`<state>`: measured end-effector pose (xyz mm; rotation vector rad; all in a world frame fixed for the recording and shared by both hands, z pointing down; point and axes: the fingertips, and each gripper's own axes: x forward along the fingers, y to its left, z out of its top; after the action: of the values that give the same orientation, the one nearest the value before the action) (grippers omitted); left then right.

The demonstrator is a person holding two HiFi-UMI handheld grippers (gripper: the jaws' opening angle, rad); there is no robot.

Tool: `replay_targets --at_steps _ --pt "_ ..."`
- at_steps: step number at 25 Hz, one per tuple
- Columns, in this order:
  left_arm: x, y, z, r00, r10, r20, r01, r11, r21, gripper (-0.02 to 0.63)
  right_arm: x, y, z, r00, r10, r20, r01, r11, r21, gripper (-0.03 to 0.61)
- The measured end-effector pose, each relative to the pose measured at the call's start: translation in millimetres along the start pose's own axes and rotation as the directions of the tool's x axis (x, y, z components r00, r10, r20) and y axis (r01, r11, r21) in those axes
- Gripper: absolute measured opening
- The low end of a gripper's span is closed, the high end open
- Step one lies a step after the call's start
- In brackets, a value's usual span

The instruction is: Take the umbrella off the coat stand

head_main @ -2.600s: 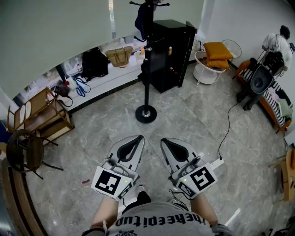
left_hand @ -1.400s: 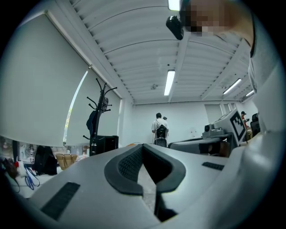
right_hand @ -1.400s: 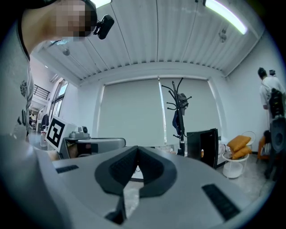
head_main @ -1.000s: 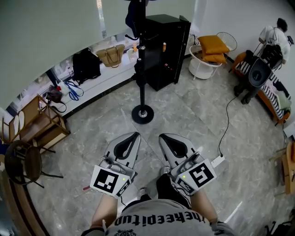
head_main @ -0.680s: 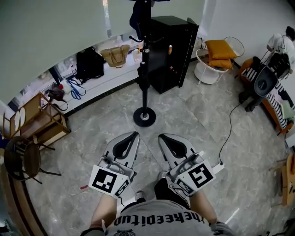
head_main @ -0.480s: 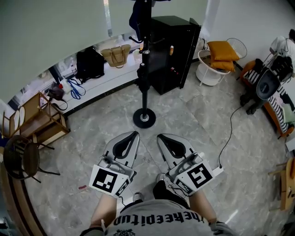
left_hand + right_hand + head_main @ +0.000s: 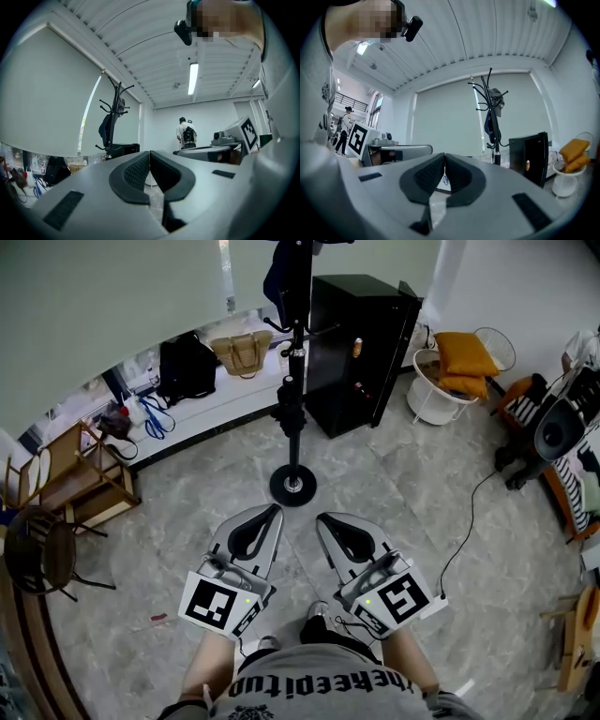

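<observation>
Two tools held level over the marble floor (image 7: 394, 484): left tool (image 7: 270, 510) pressed together, empty; coat stand (image 7: 295, 381) ahead, well apart, dark blue umbrella (image 7: 277, 282) hanging near its top; right tool (image 7: 325, 519) pressed together, empty; black cabinet (image 7: 361, 343) behind stand.

Bright, even indoor light. A ceiling strip lamp (image 7: 192, 78) glows overhead in the left gripper view; daylight enters as a narrow, glaring window slit (image 7: 225, 277) beside the roller blind (image 7: 112, 306). Shadows on the floor (image 7: 403, 474) are soft. All views bow strongly; both gripper views have black corners.
</observation>
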<state>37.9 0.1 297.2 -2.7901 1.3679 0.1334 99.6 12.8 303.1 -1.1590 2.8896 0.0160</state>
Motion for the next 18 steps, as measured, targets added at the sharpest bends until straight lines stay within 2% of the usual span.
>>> replay_targets --at_steps 18 --pt "60.9 -15.2 -10.9 0.996 0.091 -0.019 -0.091 0.995 0.039 0.015 -1.8 -67.4 -7.6 0.996 0.093 0.006 -0.093 0.996 0.014 0.012"
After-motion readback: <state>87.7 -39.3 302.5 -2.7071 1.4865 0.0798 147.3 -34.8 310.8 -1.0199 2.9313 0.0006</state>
